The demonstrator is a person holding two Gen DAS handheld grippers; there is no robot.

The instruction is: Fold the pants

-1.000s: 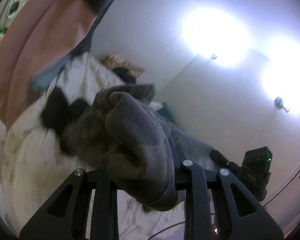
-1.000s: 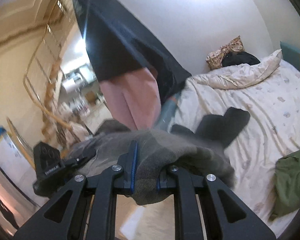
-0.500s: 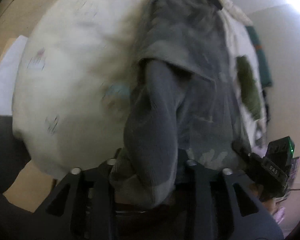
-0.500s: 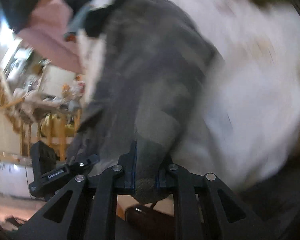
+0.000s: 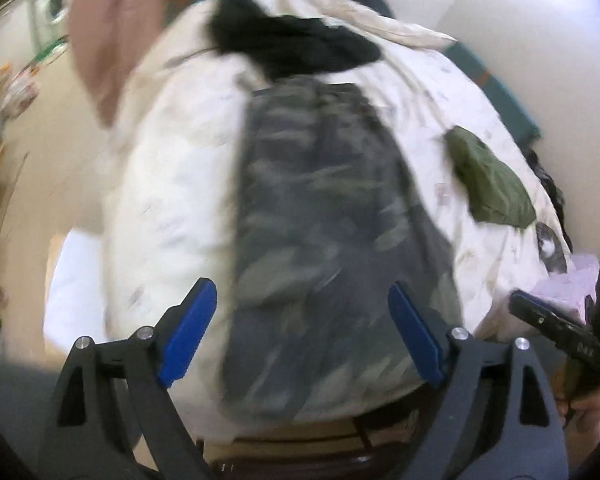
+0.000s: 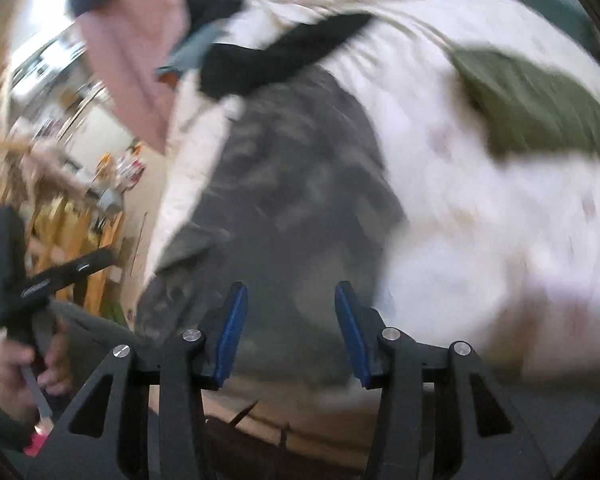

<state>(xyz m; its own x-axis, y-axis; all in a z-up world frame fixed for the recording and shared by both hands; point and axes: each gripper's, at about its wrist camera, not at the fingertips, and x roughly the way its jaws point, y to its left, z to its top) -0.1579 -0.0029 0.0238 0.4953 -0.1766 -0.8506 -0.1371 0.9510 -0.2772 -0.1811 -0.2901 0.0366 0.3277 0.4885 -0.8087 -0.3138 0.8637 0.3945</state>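
**Camouflage pants laid out on the bed, both grippers letting go**

Across most of both wrist views spread a bed (image 5: 172, 184) under a white quilt with small faint prints. On it, running lengthwise from the near edge toward the far end, lay the grey-green camouflage pants (image 5: 320, 220), flat and stretched out, with their near end at the bed's near edge. Both views were blurred, so the pants' folds and seams could not be made out.

At the far end of the pants a black garment (image 5: 296, 46) sprawled across the quilt, touching or just overlapping them; the blur hid which. To the right of the pants, apart from them, an olive green garment (image 5: 488, 178) lay on the quilt. Beyond the bed's far left corner stood a person in pink trousers (image 6: 132, 60) and a dark top.

The left gripper (image 5: 300, 328) hung over the near end of the pants with its jaws opening, the blue pads (image 5: 188, 332) spread wide and clear of the cloth, which lay beneath the gap and not pinched. The right gripper (image 6: 286, 332) was likewise opening over the near end of the pants, its blue pads (image 6: 230, 332) standing narrower apart and pressing on nothing.

At the left edge of the right wrist view, a hand (image 6: 24, 364) held the left gripper's black handle.
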